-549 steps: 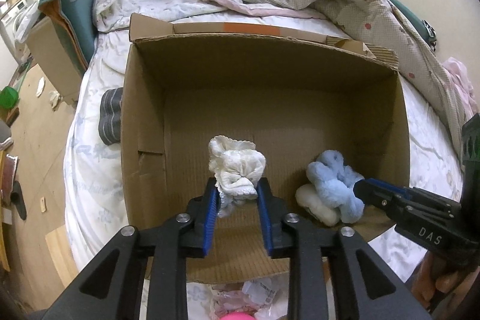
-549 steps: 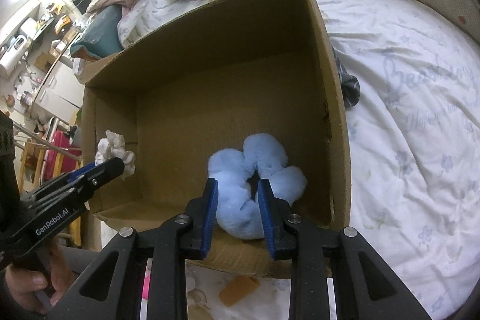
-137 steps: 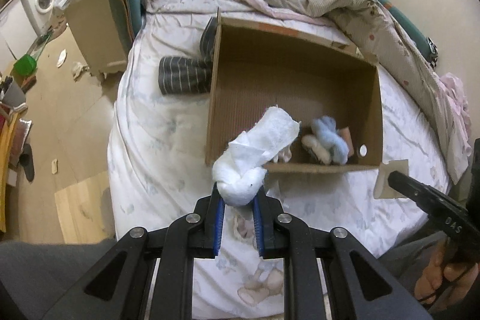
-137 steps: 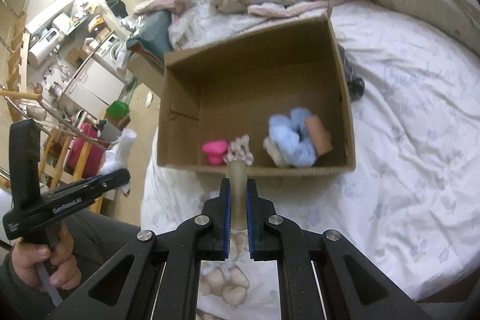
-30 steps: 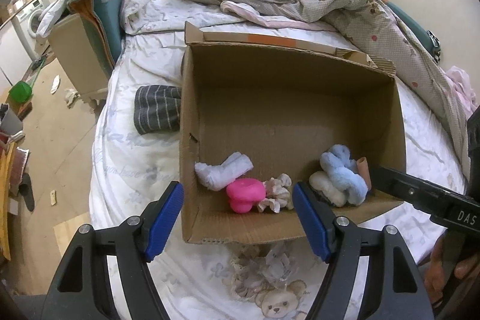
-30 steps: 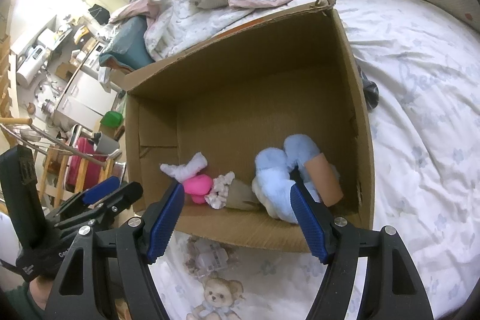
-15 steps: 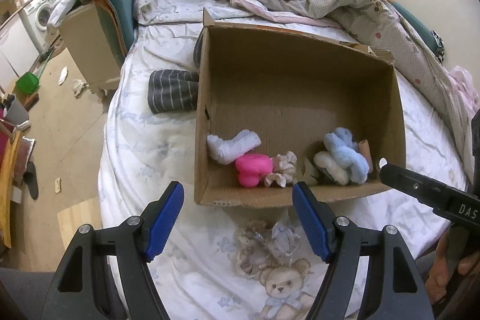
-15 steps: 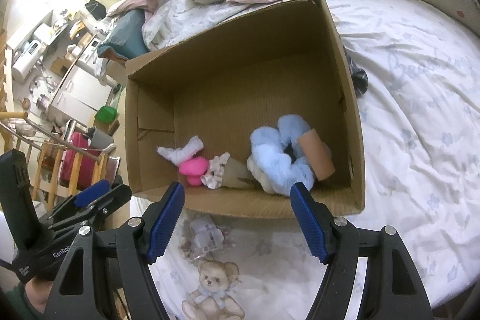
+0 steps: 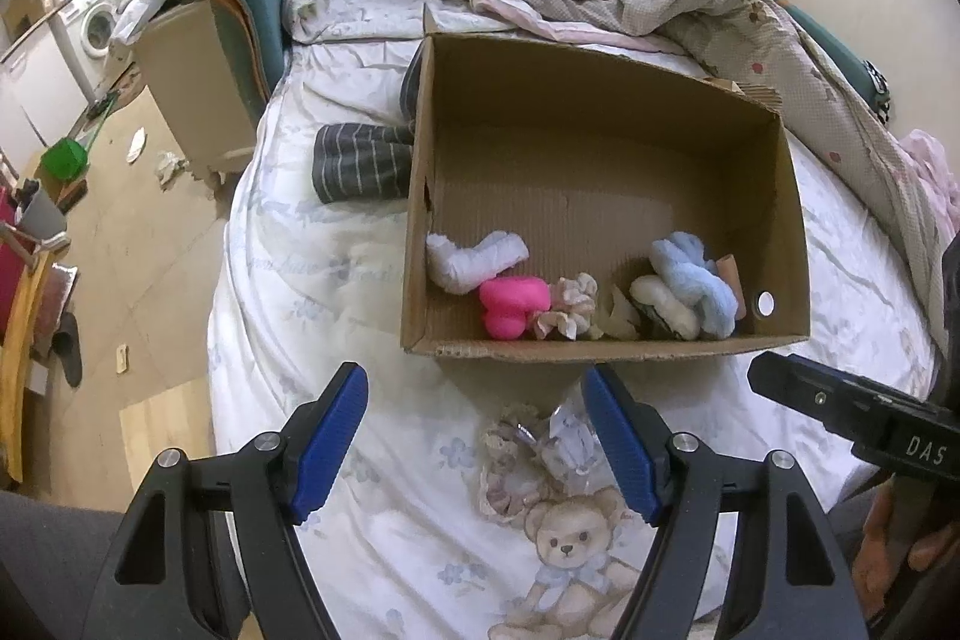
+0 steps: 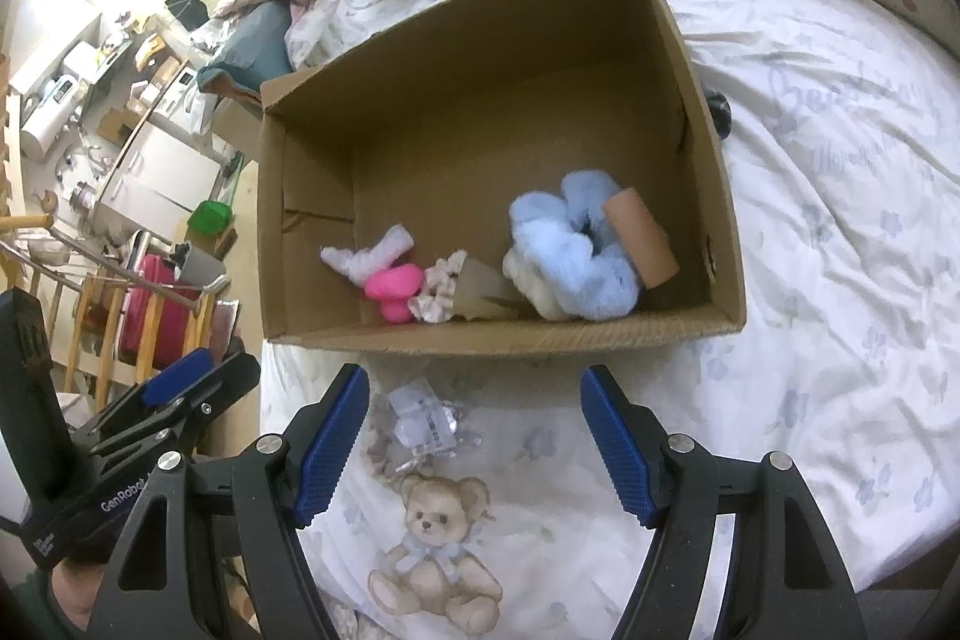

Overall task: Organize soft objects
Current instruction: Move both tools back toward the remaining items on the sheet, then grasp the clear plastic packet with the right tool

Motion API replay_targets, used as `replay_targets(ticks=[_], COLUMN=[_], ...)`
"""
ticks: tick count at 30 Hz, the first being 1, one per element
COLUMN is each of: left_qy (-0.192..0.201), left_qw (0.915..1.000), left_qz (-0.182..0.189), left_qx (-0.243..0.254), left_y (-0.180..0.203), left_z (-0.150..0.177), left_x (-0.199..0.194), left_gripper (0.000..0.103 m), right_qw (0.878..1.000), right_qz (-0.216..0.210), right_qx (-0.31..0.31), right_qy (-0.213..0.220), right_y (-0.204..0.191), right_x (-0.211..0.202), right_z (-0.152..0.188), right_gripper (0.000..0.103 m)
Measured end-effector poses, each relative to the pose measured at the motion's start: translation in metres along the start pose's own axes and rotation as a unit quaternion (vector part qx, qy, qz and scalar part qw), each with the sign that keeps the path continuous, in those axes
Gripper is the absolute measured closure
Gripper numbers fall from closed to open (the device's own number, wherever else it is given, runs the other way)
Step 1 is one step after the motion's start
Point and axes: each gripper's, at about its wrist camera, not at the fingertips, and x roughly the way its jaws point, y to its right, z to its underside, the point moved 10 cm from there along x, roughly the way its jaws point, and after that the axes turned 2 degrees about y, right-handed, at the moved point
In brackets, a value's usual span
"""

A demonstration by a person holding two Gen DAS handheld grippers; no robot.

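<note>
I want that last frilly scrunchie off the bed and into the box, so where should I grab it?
Pinch the scrunchie on its ruffled rim, coming straight down with the open left gripper. It lies flat on the sheet, beside a crinkly clear wrapper, so bunched fabric is the only raised edge.

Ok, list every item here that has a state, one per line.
Left gripper: open, empty.
Right gripper: open, empty.
Cardboard box: open-topped, on the bed.
White cloth: lying in the box.
Pink toy: in the box.
Blue plush: in the box.
Plastic-wrapped bundle: outside the box, on the sheet.
</note>
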Motion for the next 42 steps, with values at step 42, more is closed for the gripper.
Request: replay_targets(ticks=[42], left_qy=[-0.066], left_qw=[0.9944], left_qz=[-0.033], left_qx=[-0.075], left_y=[-0.058], left_z=[0.036], left_x=[0.027], left_gripper=[0.031], right_qw=[0.99], right_qz=[-0.026], right_qx=[-0.027], right_qy=[-0.139], right_y=[-0.031], right_x=[0.118], right_z=[0.06], right_gripper=[0.06])
